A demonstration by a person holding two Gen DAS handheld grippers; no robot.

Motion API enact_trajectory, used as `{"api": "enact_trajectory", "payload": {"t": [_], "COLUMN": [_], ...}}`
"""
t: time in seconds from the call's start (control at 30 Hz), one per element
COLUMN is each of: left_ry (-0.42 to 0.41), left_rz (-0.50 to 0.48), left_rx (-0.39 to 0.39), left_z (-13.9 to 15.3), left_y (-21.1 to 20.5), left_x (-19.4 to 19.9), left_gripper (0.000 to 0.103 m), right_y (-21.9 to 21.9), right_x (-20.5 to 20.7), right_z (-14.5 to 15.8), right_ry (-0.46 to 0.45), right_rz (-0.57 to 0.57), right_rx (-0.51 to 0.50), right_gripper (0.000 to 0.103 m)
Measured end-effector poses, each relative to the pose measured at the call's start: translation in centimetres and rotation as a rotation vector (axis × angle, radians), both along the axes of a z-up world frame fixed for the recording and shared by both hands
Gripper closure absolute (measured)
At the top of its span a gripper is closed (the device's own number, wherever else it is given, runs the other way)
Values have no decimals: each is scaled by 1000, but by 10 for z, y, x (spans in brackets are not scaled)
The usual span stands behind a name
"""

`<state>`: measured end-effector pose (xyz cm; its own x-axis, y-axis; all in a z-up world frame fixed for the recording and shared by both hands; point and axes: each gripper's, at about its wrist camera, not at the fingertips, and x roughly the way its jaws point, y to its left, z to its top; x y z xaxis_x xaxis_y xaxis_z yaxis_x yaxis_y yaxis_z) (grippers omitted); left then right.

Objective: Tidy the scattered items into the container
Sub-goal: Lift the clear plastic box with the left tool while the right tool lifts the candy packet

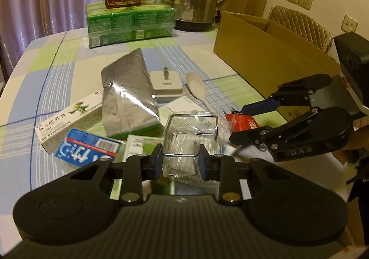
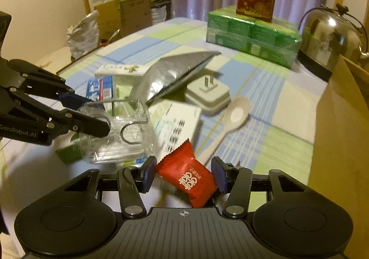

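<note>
though blurred, left fingers [image 1: 158,160] apparently pinching clear glass cup [image 1: 190,141], right fingers [image 2: 149,172] pinching red packet [image 2: 188,177]

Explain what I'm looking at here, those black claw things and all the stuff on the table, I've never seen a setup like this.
No robot here: a person carries a hand-held gripper in each hand, each with a fisheye camera looking along its two fingers. One picture comes from the left one, the other from the right.

The left hand-held gripper is closed on a clear glass mug in plastic wrap. The right hand-held gripper holds a red snack packet.

On the checked tablecloth lie a silver foil bag, a white plug adapter, a pale spoon and several small boxes. An open cardboard box, likely the container, stands at the right.
</note>
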<state>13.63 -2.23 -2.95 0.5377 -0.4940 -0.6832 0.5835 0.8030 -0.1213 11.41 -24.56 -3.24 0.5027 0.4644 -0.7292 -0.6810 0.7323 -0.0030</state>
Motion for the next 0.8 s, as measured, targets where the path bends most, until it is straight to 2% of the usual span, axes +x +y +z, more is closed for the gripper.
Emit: {"api": "enact_trajectory", "payload": {"t": [0.1, 0.3, 0.37, 0.43, 0.6, 0.67, 0.8], "left_ry": [5, 5, 2, -9, -27, -31, -39], "left_rz": [13, 27, 43, 62, 110, 128, 163], "left_rx": [-11, -20, -22, -18, -31, -30, -36], "left_z": [1, -1, -2, -2, 1, 2, 2], "left_y": [-2, -5, -6, -7, -8, -9, -7], "left_x": [-11, -32, -38, -43, -54, -55, -58], "left_gripper": [77, 77, 77, 77, 77, 77, 77], "right_y": [-9, -20, -25, -33, -42, -38, -22], "right_x": [-16, -55, -62, -68, -69, -70, -74], "right_z": [1, -1, 0, 0, -8, -9, -6], "right_ry": [12, -19, -17, 8, 134, 124, 48], "right_rz": [-1, 95, 49, -44, -248, -276, -242], "right_rx": [-2, -75, -66, -33, 45, 56, 37], "right_gripper": [54, 51, 29, 18, 18, 18, 22]}}
